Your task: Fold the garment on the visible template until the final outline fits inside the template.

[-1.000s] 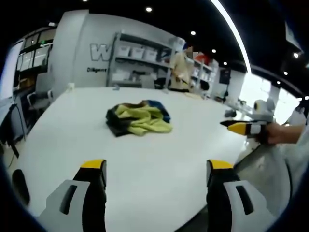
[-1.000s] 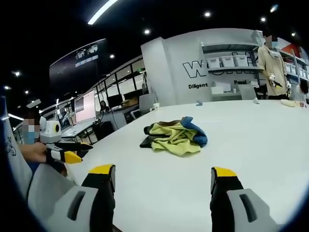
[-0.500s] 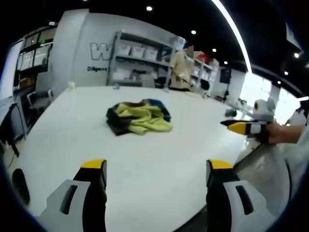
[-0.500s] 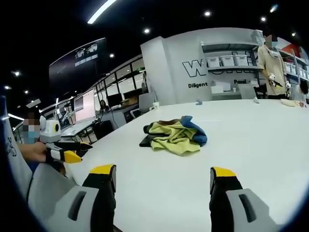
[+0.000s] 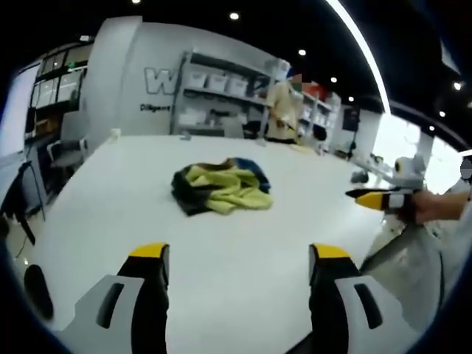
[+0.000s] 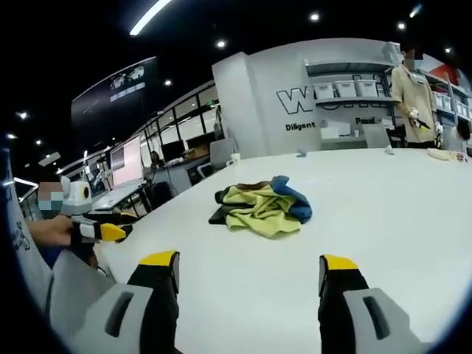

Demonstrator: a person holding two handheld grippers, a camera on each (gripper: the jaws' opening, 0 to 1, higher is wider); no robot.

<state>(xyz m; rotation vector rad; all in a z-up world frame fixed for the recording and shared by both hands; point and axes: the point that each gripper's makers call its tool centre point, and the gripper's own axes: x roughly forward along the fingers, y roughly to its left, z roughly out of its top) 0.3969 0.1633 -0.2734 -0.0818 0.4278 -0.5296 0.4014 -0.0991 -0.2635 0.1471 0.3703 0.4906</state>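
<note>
The garment (image 5: 220,188) lay crumpled, yellow, blue and dark, in a heap near the middle of the white desk (image 5: 221,251), unmoved over the last second; no template outline could be made out. Both views had shifted slightly. The left gripper (image 5: 237,254) and right gripper (image 6: 250,262) hovered near the desk's near edge, jaws wide, holding nothing. Folding looked not yet begun.

Garment (image 5: 220,189) (image 6: 262,208): crumpled heap, yellow w/ blue & black parts, unfolded, mid white table (image 5: 221,258), nothing touching it.
</note>
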